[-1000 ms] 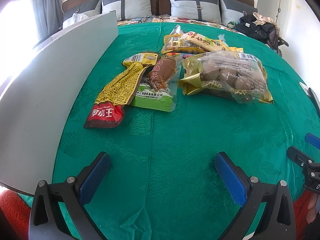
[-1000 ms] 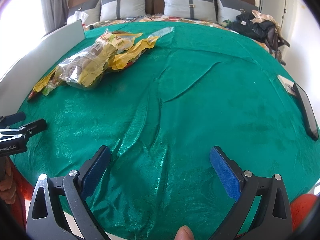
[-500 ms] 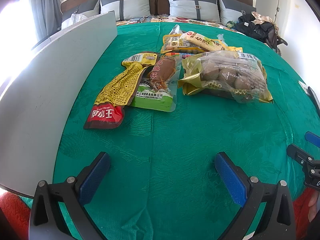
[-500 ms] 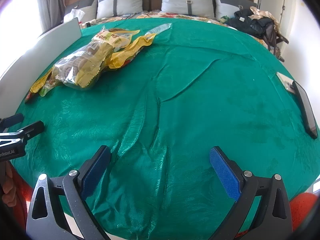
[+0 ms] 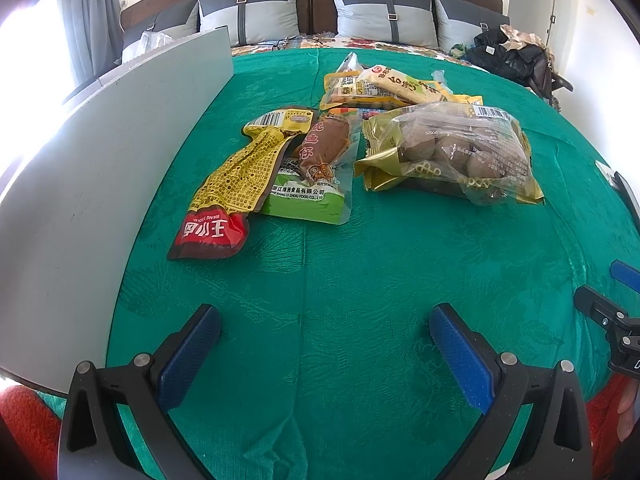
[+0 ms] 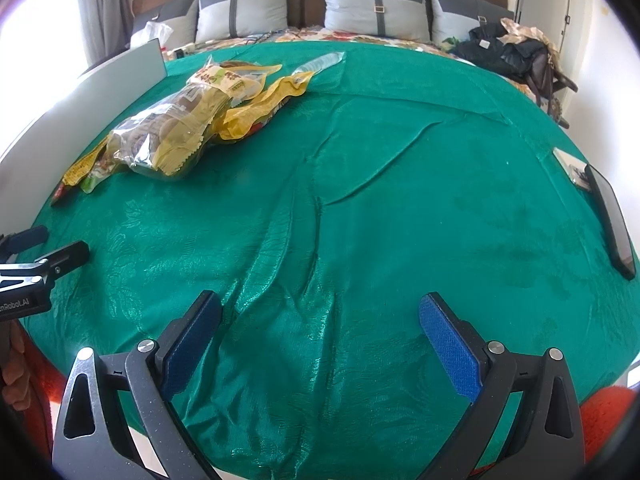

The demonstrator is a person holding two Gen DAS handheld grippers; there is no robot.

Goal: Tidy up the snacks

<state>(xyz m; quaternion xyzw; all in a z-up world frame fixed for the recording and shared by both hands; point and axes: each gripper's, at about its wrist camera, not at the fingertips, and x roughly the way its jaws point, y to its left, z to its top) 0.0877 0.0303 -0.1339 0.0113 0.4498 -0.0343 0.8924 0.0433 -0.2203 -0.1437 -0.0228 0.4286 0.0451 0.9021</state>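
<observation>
Several snack packets lie on the green cloth (image 5: 360,280). In the left wrist view: a yellow-and-red pouch (image 5: 230,184), a green pack with a brown sausage (image 5: 316,172), a clear bag of round brown snacks (image 5: 456,152), and yellow packets (image 5: 384,86) behind. My left gripper (image 5: 324,336) is open and empty, well short of them. My right gripper (image 6: 320,328) is open and empty over bare cloth; the clear bag (image 6: 168,132) and yellow packets (image 6: 256,88) lie far to its upper left.
A grey upright panel (image 5: 100,152) runs along the table's left side. A dark phone-like slab (image 6: 612,216) lies at the right edge. Pillows and a heap of dark clothes (image 6: 508,52) are behind. Each gripper shows at the edge of the other's view.
Both grippers have edged slightly forward and stay open. The snacks have not moved.
</observation>
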